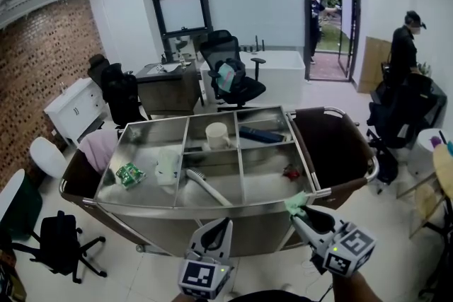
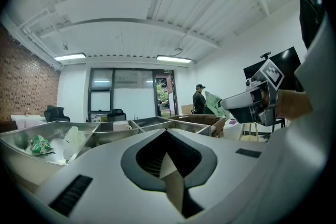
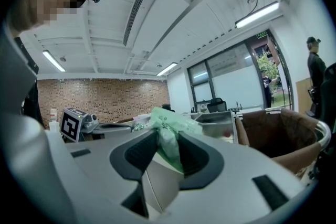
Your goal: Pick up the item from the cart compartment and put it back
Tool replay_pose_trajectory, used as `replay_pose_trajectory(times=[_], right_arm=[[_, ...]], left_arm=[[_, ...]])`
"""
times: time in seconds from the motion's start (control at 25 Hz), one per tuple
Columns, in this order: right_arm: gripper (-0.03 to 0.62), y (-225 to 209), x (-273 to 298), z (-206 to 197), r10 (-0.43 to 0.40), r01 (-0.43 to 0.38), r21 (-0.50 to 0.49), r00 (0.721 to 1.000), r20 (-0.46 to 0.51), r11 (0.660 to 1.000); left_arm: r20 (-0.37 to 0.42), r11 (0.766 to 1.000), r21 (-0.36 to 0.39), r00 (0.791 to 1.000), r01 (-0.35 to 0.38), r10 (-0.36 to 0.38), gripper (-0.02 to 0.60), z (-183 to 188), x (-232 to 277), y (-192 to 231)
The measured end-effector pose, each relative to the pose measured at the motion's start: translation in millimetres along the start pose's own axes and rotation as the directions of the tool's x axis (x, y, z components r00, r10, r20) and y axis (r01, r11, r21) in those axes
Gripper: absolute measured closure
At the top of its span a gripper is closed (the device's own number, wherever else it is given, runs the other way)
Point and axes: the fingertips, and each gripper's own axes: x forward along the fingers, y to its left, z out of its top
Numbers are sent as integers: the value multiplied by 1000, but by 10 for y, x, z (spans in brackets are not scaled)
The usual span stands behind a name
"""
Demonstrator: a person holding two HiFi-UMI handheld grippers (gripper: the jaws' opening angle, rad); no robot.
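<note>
A: Right gripper (image 1: 299, 214): jaws closed on a crumpled green plastic packet (image 1: 295, 205), which is held at the front right corner of the steel cart (image 1: 212, 203).
B: Left gripper (image 1: 224, 223): jaws together, nothing between them.
A: Listed in the compartments: a second green packet (image 1: 130, 175), a white mug (image 1: 216, 134), a long white handle (image 1: 209, 188), a small red object (image 1: 290, 171).
B: A brown bag (image 1: 333, 145) is hung at the cart's right end; office chairs (image 1: 230, 74) are seen beyond.

In the head view, the crumpled green item (image 1: 296, 204) hides the tips of your right tool (image 1: 298, 212). The small red thing (image 1: 289, 171) in the near right compartment of the cart (image 1: 212, 204) is too small to name. You cannot read the print on the green packet (image 1: 130, 174).
</note>
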Motion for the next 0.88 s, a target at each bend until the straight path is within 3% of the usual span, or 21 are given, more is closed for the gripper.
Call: replay_pose_trajectory(times=[0.36, 0.88], right_arm=[[454, -28, 73, 164, -8, 9, -25, 1000, 9, 1000], [454, -337, 540, 748, -43, 50, -136, 998, 54, 989]], left_arm=[[5, 1000, 5, 1000, 1, -1, 581, 25, -29, 24], [-6, 1000, -7, 1000, 14, -14, 581, -3, -42, -6]])
